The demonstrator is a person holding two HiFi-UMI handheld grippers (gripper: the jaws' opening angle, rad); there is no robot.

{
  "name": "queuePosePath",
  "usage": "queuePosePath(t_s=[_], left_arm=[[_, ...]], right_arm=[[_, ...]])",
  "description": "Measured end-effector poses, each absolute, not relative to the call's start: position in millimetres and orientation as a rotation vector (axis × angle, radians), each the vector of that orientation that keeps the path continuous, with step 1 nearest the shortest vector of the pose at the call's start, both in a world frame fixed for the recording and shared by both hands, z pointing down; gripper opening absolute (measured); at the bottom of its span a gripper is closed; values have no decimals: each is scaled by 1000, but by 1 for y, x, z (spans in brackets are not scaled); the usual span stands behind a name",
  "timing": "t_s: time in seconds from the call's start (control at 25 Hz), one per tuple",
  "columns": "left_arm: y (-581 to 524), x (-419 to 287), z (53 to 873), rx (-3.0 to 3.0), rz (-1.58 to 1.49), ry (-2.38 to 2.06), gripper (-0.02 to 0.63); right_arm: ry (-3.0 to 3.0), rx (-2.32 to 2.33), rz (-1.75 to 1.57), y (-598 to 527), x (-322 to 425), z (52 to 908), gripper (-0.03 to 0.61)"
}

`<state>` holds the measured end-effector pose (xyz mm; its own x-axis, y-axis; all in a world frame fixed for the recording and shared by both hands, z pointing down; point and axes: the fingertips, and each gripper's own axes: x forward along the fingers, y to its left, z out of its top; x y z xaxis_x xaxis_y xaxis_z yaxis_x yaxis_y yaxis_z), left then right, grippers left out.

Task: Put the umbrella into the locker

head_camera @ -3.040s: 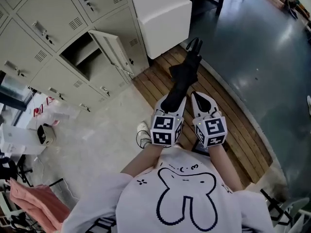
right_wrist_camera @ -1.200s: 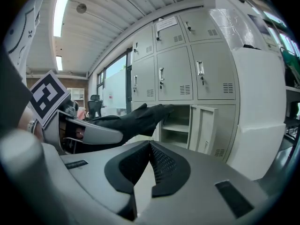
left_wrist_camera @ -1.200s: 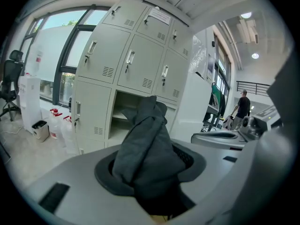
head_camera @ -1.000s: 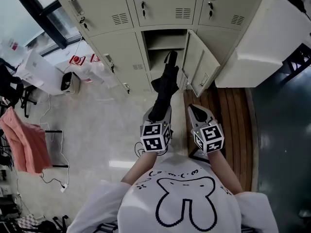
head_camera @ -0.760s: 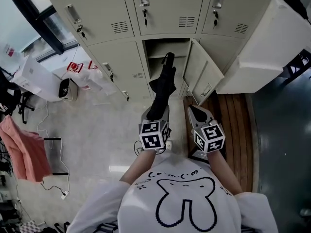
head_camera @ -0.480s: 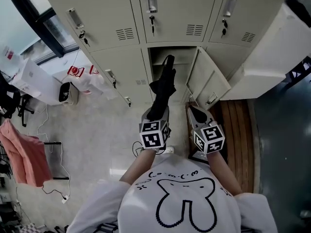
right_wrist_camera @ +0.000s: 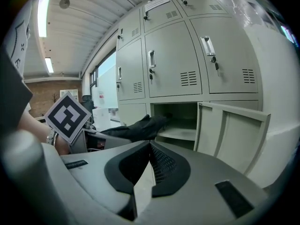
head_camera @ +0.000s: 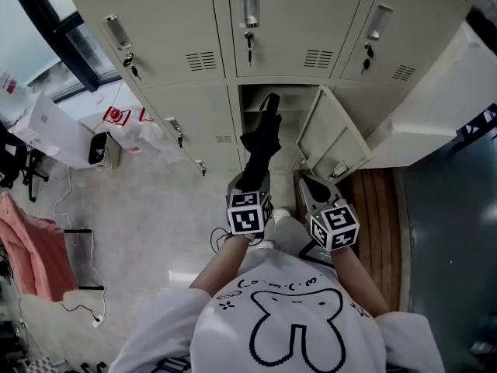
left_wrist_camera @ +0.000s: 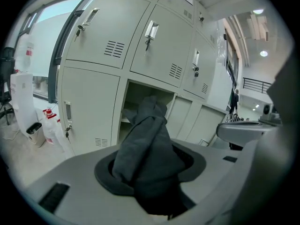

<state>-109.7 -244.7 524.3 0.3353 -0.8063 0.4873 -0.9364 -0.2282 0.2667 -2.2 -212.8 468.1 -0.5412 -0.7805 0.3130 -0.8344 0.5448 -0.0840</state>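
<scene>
Left gripper view, lower centre: the left gripper (left_wrist_camera: 150,172) is clamped on the folded black umbrella (left_wrist_camera: 146,135), which points at the open locker compartment (left_wrist_camera: 140,90) at mid-frame. In the head view, the right gripper (head_camera: 314,191) sits just beside it, its jaws together on nothing. Further up the frame, the umbrella's tip looks to be at the compartment mouth, with the door (head_camera: 332,140) swung open to its right. It seems best to aim the shaft over the shelf (right_wrist_camera: 176,132), clear of the door edge, and push well in before letting go.

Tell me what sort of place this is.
Probably a locker area in an office or workshop: a bank of grey metal lockers, one open locker, a big window and plastic bags beside them.
</scene>
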Motion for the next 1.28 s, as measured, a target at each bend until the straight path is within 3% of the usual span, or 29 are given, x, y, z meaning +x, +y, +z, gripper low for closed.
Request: queuePosePath(t_s=[0.64, 1.28], left_arm=[[-362, -90, 579, 1977, 583, -1546, 215], [-434, -83, 602, 1935, 635, -1514, 229]], right_arm=[[-2565, 1240, 230, -293, 1, 475, 11], [-2581, 1202, 243, -338, -7, 490, 11]])
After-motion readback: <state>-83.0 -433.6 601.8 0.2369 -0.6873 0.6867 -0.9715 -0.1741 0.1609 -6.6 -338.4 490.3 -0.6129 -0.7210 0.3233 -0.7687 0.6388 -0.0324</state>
